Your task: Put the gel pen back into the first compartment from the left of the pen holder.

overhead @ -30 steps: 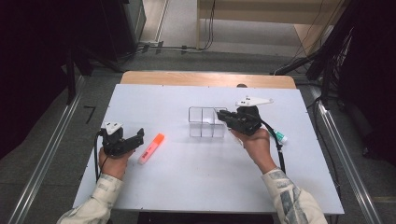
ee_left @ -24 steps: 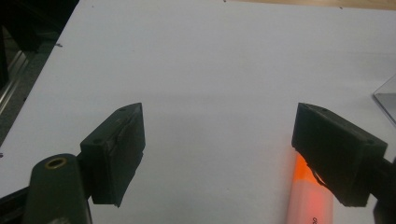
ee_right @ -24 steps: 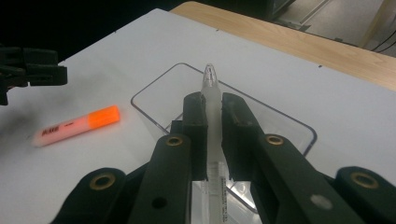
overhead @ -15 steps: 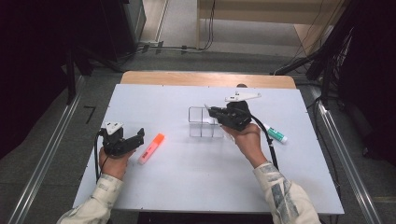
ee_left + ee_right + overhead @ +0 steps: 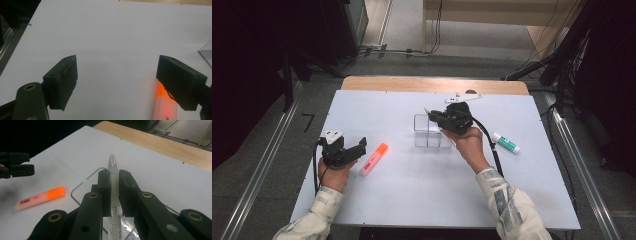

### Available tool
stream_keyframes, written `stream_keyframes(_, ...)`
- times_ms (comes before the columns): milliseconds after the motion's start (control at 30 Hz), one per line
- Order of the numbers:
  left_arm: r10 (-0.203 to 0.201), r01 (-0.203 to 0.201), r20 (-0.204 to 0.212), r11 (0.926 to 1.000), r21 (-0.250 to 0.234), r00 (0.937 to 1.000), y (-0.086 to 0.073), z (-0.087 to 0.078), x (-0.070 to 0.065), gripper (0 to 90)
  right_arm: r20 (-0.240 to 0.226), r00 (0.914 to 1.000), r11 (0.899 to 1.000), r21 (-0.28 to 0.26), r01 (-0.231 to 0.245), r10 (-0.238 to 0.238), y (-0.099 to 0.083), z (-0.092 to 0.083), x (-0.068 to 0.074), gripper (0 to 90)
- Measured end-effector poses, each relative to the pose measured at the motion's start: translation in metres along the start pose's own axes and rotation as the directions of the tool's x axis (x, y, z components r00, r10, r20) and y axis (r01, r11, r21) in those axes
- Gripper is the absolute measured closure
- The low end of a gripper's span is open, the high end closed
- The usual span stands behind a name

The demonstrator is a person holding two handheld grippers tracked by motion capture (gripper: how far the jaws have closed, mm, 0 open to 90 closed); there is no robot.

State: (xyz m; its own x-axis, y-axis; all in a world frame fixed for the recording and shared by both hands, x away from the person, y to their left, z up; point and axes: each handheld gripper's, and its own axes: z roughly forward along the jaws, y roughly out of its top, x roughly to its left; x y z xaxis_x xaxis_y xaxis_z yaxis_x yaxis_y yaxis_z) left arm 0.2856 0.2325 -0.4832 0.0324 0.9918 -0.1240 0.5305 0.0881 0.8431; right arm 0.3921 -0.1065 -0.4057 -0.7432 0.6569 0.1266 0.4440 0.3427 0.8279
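while the clear plastic divided organiser box (image 5: 428, 134) stands empty mid-table in the high view, the right gripper (image 5: 435, 116) hovers at its top edge, the orange highlighter (image 5: 374, 158) and the white glue stick with green label (image 5: 506, 142) lying loose; sorting seems barely begun. in the left gripper view, the left gripper (image 5: 116, 80) stands open on nothing, highlighter (image 5: 165, 106) beside one jaw. in the right gripper view, the right gripper (image 5: 114, 180) clamps a translucent white pen (image 5: 113, 168) above the box (image 5: 85, 182), delivery pending.
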Motion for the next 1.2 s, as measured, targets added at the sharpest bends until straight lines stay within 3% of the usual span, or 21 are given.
stream_keyframes(1200, -0.001, 0.001, 0.015, 1.0, -0.007, 0.9999, 0.001, -0.001, 0.0, 17.7, -0.004, 0.9997, 1.0, -0.017, -0.024, 0.024, 0.046, 0.036, 0.011, 78.9)
